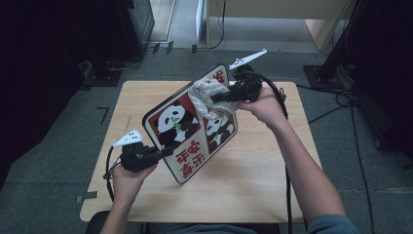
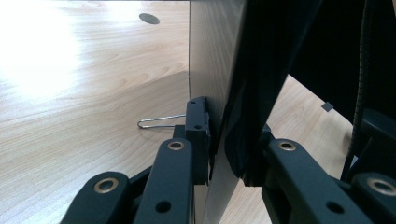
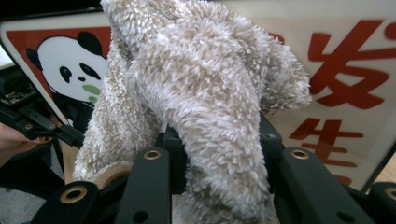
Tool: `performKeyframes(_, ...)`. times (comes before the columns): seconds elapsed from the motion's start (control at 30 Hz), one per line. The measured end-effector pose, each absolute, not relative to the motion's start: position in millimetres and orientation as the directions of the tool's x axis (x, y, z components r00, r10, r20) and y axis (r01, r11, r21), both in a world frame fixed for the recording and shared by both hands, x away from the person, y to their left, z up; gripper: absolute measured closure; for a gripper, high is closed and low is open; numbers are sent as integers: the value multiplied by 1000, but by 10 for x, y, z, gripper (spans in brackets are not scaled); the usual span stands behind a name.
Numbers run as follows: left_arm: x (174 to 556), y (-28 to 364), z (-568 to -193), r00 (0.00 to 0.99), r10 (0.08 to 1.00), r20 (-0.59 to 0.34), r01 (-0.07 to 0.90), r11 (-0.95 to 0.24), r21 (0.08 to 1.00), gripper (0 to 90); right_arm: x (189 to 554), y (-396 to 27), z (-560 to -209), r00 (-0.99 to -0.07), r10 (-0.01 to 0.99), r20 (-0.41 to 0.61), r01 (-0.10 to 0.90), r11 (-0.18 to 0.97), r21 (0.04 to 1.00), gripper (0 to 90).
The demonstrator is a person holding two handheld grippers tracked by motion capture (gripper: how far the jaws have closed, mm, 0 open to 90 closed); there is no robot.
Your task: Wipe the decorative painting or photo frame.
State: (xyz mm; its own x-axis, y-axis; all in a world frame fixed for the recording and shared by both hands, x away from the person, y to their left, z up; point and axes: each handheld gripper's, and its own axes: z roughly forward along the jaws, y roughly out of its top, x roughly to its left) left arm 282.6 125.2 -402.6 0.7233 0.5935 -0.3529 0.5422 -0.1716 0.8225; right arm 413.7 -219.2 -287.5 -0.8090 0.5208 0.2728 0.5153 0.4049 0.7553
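A: Where's the panda sign?
B: Tilted above the table, left claw clamped on its thin edge. It's stiff, probably slick.
A: And the fluffy cloth?
B: Soft; right claw pinches it against the face.

Light wooden table; sign board's lower corner rests on it

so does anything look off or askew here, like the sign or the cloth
Nothing damaged or spilled. The panda sign stands tilted above the table because the left gripper clamps its edge, while the right gripper presses a fluffy cloth against its face.
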Motion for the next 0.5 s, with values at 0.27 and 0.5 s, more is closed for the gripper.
performKeyframes(0.27, 2830, 1257, -4026, 725, 590, -355, 544, -173, 821, 776, 4118, -2208, -2995, -809, 513, 286, 523, 408, 748, 670)
performKeyframes(0.5, 2832, 1258, -4028, 726, 588, -357, 543, -172, 822, 774, 4104, -2216, -3092, -808, 507, 301, 532, 406, 743, 670)
